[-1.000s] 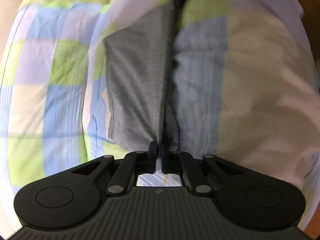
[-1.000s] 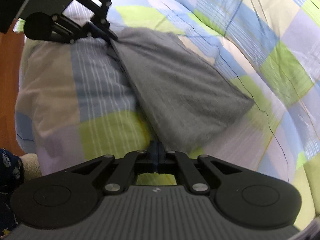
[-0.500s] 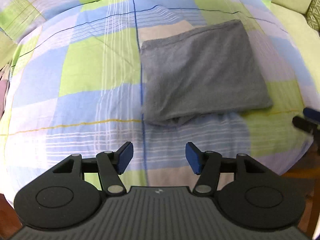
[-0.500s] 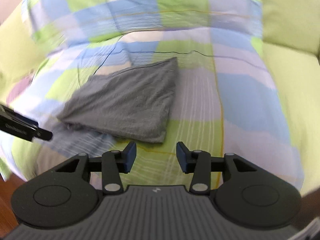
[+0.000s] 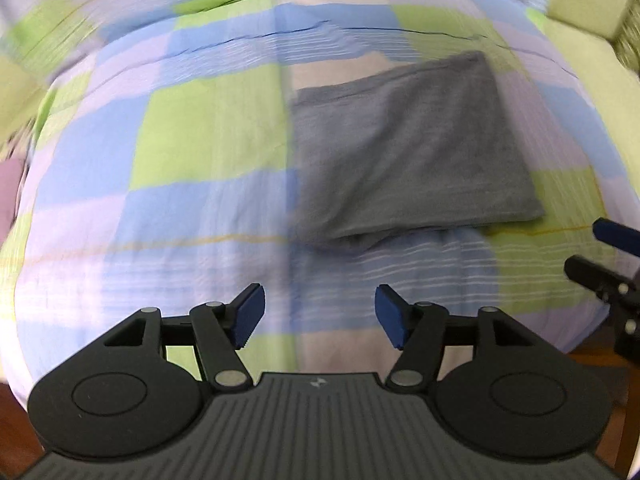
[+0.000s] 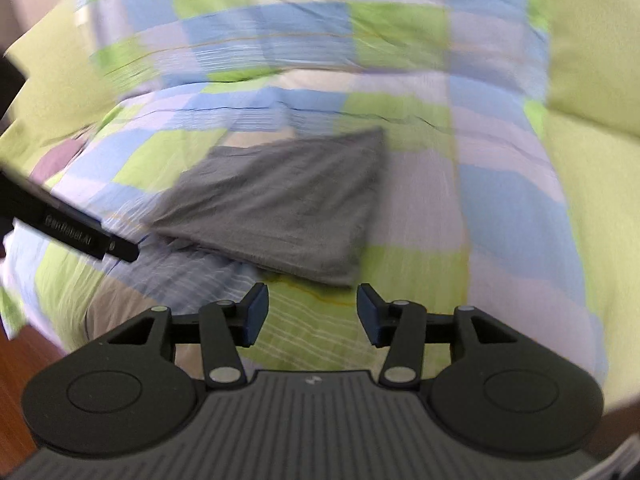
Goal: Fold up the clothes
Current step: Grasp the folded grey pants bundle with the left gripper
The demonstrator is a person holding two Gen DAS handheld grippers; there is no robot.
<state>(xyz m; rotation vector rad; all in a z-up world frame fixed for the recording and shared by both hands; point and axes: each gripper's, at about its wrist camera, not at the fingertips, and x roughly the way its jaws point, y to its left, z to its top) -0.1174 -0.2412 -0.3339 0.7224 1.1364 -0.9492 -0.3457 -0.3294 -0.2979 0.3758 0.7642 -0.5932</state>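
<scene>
On the checked green, blue and lilac bedspread [image 5: 208, 148] lies your folded grey garment [image 5: 408, 152], flat and free. Your left gripper [image 5: 318, 316] has just been opening, jaws apart and empty; your right gripper [image 6: 312, 314] likewise.

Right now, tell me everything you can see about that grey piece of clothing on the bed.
The grey garment is a plain, soft-looking knit, folded into a flat, roughly four-sided packet with no print showing. It lies on the checked bedspread of green, blue and pale squares. Its near edge shows stacked layers, slightly uneven, with a little fabric peeking out below. Only the bedspread touches it: both grippers stand open and clear of it. Both views are blurred, so finer details cannot be made out.
</scene>
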